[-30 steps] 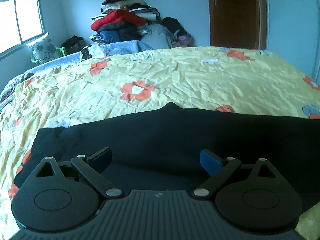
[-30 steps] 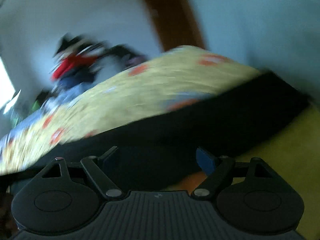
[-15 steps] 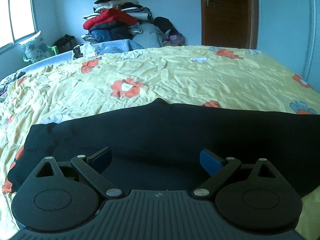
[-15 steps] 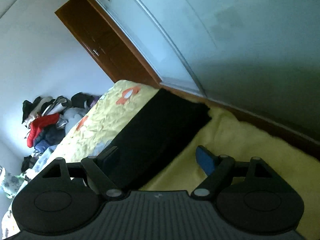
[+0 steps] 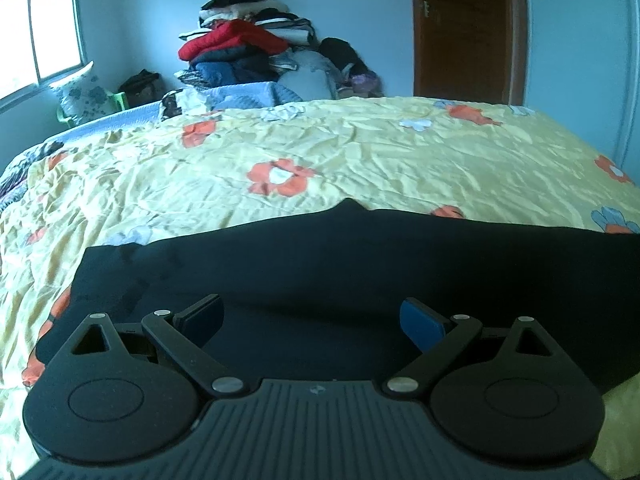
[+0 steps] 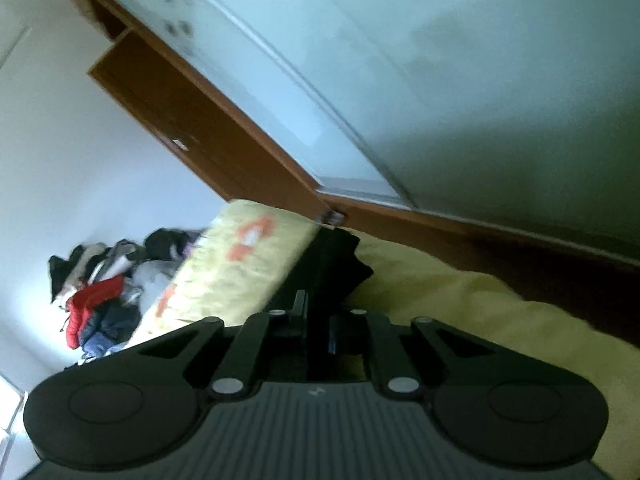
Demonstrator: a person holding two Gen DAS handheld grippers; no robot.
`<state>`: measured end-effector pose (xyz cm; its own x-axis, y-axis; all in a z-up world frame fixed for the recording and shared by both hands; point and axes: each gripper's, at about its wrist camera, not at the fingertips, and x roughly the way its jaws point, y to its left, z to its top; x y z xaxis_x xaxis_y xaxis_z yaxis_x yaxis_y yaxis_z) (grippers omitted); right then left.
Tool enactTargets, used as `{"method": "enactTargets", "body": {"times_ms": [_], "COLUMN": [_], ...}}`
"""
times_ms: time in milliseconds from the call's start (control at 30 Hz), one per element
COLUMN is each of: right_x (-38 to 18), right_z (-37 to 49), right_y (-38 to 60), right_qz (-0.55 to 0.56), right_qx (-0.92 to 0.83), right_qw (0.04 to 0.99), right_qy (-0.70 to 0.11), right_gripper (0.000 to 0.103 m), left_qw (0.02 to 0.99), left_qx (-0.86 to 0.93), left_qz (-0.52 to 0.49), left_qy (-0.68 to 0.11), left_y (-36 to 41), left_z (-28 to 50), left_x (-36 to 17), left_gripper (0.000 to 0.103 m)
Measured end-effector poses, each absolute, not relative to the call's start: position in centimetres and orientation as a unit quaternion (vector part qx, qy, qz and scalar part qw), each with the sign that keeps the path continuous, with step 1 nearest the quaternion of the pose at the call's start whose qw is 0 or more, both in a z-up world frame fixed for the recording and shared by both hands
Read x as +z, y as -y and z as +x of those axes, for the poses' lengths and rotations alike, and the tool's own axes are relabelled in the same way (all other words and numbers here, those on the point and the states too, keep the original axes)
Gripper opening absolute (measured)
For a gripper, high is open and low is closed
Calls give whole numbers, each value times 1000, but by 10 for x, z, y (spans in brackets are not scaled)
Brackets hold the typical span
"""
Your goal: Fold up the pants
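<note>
Yellow bedding (image 5: pixel 360 152) with orange flowers covers a big bed that fills most of the left wrist view. Behind the bed, a tall pile of clothes (image 5: pixel 244 52) leans on the pale wall, with a red jacket in the middle of it. A brown door (image 5: pixel 468 32) stands to the right of the pile. A window (image 5: pixel 40 36) lets in light on the left, and a flowered pillow (image 5: pixel 82 92) sits under it.

The pants (image 5: pixel 340 264) are black. They lie flat across the near side of the bed, stretched from left to right. One small bump sticks up along their far edge.

The left gripper (image 5: pixel 312 318) hangs just over the pants. Its two fingers are spread wide apart, and nothing is pinched between them. One blue pad (image 5: pixel 422 322) shows on its right finger.

The right wrist view is tipped sideways, so the door and wall slant. The right gripper (image 6: pixel 316 320) has its fingers pressed close together. Black cloth of the pants (image 6: pixel 328 264) runs right between the fingers, so they pinch the pants at their edge. Plain yellow bedding (image 6: pixel 460 312) lies to the right of that black strip, and the flowered part lies to its left.
</note>
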<state>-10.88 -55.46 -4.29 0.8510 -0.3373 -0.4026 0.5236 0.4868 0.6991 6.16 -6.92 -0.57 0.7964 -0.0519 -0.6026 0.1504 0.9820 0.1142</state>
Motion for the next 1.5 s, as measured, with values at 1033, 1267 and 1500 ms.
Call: {"method": "enactTargets", "body": {"times_ms": [1033, 1267, 1500], "right_x": [29, 14, -8], "right_z": [-4, -37, -83], "right_y": [277, 388, 380], "right_qz": [39, 61, 74], "right_qx": [97, -143, -23], "right_qw": [968, 945, 951], "right_qy": [-229, -287, -298], "right_gripper": [38, 38, 71], "left_qw": [936, 931, 917], "left_qx": [-28, -98, -168], "left_qz": [35, 58, 112], "left_qy": [-348, -347, -344], "left_y": [30, 80, 163], "left_z": [86, 90, 99], "left_x": [-7, 0, -1], "left_gripper": [97, 97, 97]}}
